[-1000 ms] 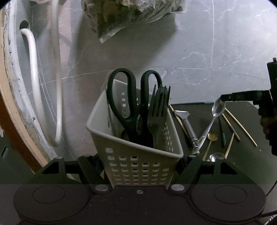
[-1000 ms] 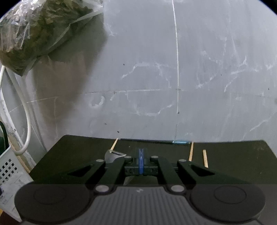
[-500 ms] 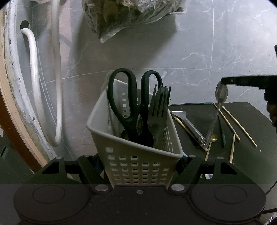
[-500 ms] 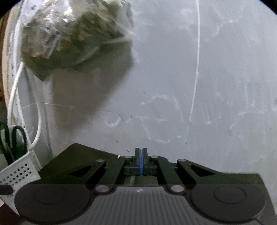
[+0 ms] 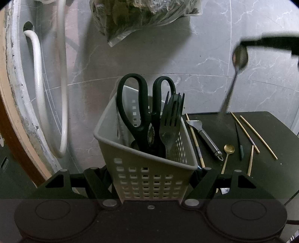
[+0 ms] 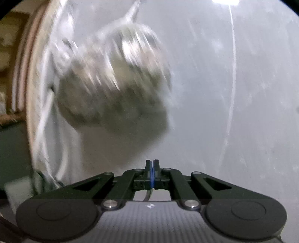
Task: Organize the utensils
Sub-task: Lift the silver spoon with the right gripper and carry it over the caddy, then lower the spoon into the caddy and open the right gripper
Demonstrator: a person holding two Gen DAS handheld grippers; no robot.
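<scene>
My left gripper is shut on a white perforated utensil basket. The basket holds black-handled scissors and dark forks. My right gripper is shut on a silver spoon, gripped at the bowl, with the handle hanging down above the dark table. In the left wrist view the right gripper enters from the upper right. In the right wrist view only a sliver of the spoon shows below the pads.
On the table lie a steel peeler, a small gold spoon, several wooden chopsticks and a dark stick. A plastic bag of greens hangs on the marble wall. White hoses run at left.
My right gripper has lifted the silver spoon off the table, raising it higher and swinging left toward the basket. The right wrist view is motion-blurred. The left gripper and basket stay still.
</scene>
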